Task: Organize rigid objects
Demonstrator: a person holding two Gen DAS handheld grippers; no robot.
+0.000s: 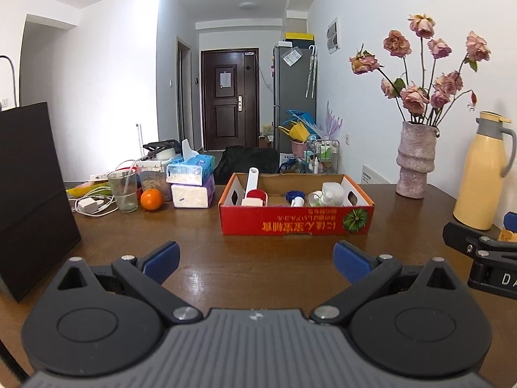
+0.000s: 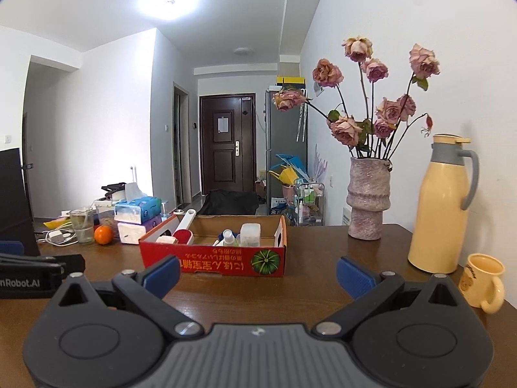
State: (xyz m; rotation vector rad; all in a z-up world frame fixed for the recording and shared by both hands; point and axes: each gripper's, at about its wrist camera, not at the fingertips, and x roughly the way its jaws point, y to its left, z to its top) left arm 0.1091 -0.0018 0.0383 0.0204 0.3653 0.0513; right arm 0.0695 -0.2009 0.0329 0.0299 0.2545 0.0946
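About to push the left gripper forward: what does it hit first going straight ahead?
Likely the red cardboard box: its printed front wall sits dead ahead of the open left gripper, with only bare brown wooden table between. Depth is uncertain.

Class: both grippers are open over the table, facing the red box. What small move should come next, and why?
Probably ease the right gripper forward toward the box. Both it and the left gripper are open and empty, and the box's small bottles lie ahead, out of the fingers' reach.

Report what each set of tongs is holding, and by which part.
Nothing is held: the left tongs and right tongs both stand open and empty above the brown wooden table.
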